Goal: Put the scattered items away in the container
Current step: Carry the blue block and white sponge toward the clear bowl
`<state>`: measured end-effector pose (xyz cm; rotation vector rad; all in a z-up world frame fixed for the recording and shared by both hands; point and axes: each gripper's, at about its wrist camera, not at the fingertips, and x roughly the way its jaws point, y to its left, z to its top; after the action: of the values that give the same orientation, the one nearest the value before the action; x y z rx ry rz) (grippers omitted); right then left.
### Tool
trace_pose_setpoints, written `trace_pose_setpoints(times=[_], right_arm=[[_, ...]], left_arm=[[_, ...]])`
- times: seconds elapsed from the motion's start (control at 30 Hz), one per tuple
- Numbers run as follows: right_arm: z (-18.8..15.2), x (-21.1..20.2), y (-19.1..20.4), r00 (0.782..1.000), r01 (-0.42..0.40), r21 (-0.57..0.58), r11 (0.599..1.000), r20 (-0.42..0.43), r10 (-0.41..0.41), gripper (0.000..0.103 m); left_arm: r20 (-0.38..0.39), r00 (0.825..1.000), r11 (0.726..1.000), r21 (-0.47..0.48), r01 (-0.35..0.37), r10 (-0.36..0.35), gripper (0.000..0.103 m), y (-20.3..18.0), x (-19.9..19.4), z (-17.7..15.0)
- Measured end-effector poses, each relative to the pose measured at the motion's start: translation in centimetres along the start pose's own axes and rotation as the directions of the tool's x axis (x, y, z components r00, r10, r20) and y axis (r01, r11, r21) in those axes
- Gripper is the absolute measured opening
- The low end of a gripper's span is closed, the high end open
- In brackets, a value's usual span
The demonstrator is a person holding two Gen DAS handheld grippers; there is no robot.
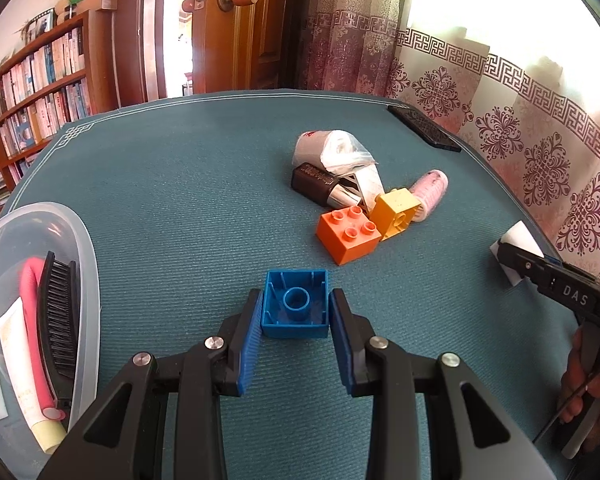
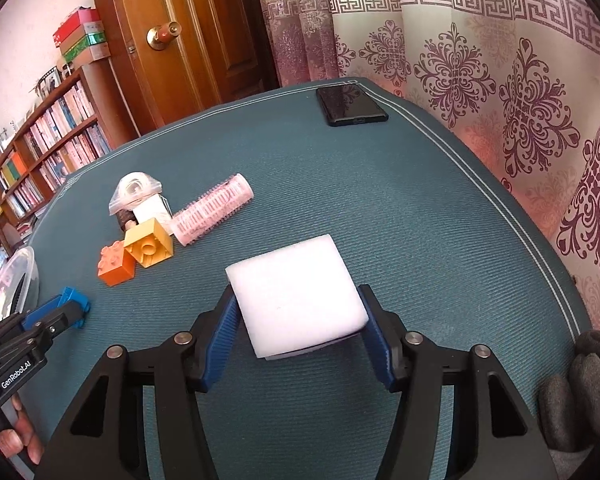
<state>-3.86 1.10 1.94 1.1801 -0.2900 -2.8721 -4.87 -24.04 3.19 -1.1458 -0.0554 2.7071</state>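
Note:
My left gripper [image 1: 296, 296] is shut on an upside-down blue brick [image 1: 294, 306], its pads pressed to both sides, low over the teal table. My right gripper [image 2: 298, 294] is shut on a white foam block [image 2: 296, 292] at the table's right; the left wrist view shows that block [image 1: 520, 238] in the black jaws. A clear plastic container [image 1: 86, 248] stands at the left and holds a black brush, a pink roller and a tube. Scattered mid-table are an orange brick [image 1: 348, 236], a yellow brick [image 1: 396, 208], a pink hair roller [image 1: 432, 190], a brown bottle [image 1: 314, 182] and a bagged white roll [image 1: 332, 148].
A black phone [image 2: 350, 104] lies at the table's far corner. Patterned curtains [image 2: 520, 100] hang close along the right edge. A grey fabric lump [image 2: 580, 376] sits at the near right. A bookshelf and a wooden door stand behind the table.

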Motion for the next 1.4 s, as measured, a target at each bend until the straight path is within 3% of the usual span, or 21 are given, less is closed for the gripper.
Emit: trace_pose_setpoints(times=[0.67, 1.07, 1.4], right_arm=[[-1.9, -2.4, 2.2, 0.998, -0.057, -0.010, 0.998, 0.004, 0.057, 0.061], [-2.4, -4.4, 3.5, 0.996, -0.092, -0.023, 0.995, 0.018, 0.093, 0.061], [-2.9, -4.4, 6.8, 0.988, -0.154, -0.061, 0.986, 0.005, 0.155, 0.061]], left_arm=[[-0.016, 1.000, 1.000, 0.007, 0.011, -0.011, 0.036, -0.4, 0.4, -0.1], [0.079, 0.997, 1.000, -0.001, -0.001, 0.001, 0.036, 0.0, -3.4, 0.2], [0.131, 0.987, 0.996, -0.043, -0.083, 0.088, 0.036, 4.6, -7.2, -1.4]])
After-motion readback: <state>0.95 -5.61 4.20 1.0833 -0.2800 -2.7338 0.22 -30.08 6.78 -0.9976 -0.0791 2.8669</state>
